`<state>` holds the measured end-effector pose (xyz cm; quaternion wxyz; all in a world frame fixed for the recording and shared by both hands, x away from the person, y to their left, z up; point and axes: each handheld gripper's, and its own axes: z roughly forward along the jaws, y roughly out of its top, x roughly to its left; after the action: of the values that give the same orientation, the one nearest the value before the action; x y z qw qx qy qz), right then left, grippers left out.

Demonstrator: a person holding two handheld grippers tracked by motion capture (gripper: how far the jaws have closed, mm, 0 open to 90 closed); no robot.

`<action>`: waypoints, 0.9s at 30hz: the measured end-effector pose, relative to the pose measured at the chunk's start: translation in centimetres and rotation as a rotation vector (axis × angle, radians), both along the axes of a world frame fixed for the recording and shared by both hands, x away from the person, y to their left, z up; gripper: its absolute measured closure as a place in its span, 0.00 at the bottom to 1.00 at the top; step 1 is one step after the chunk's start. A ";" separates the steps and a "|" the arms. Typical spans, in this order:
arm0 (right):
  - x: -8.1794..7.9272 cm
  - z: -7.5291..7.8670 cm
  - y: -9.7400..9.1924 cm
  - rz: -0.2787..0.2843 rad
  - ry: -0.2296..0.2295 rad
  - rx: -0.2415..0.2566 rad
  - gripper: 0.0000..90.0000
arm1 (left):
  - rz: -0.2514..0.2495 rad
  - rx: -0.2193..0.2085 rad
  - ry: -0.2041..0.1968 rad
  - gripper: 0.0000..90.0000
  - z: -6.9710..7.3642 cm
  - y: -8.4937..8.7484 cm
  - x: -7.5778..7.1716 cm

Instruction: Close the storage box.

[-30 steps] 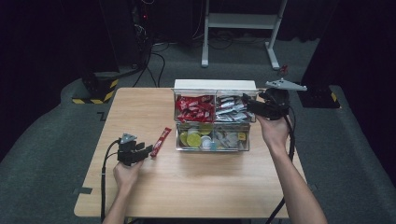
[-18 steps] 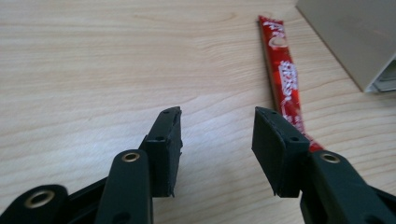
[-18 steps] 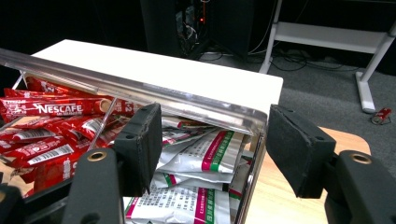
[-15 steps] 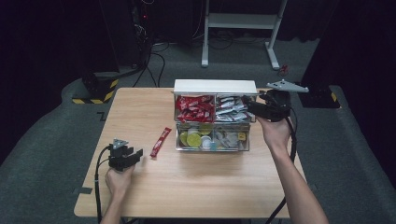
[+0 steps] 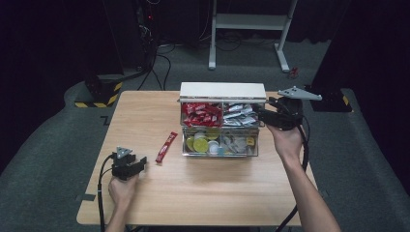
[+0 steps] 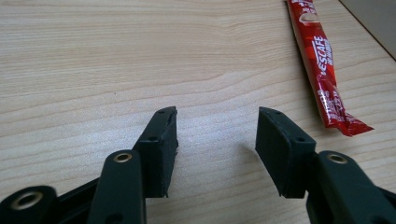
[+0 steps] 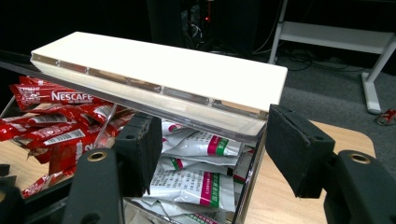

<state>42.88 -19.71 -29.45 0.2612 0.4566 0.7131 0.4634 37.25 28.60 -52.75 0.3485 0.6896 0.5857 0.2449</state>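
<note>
Near left of the table (image 5: 145, 203): left gripper (image 6: 217, 135) empty, jaws wide over bare wood. Just right of it, one red coffee stick (image 5: 166, 146), flat, apart from everything. Centre: one clear four-compartment organiser (image 5: 220, 126), white lid (image 7: 159, 70) raised. Far right: right gripper (image 7: 210, 140), jaws wide either side of the lid's corner, touching or not impossible to tell. Likely risks: lid dropping shut if released; the lone stick skidding off under a careless grab. Two grippers.

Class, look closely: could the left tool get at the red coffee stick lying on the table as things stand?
Probably yes: the left tool is open, and the red coffee stick lies flat nearby with bare table between them.
</note>
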 end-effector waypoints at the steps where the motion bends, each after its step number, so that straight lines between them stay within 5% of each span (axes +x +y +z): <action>1: -0.1 0.0 0.0 0.000 0.002 0.001 0.41 | -0.001 0.013 0.002 0.53 0.0 -0.1 0.0; 8: -0.6 -0.1 -0.2 0.010 -0.004 0.004 0.41 | -0.020 0.078 0.007 0.43 0.0 -0.9 0.0; 27: -1.3 -1.0 -0.5 0.018 0.013 0.007 0.42 | -0.016 0.062 0.013 0.37 0.0 -1.0 0.1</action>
<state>41.59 -20.18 -30.41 0.2507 0.4540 0.7173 0.4652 37.40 27.58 -52.80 0.3252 0.7063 0.5745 0.2558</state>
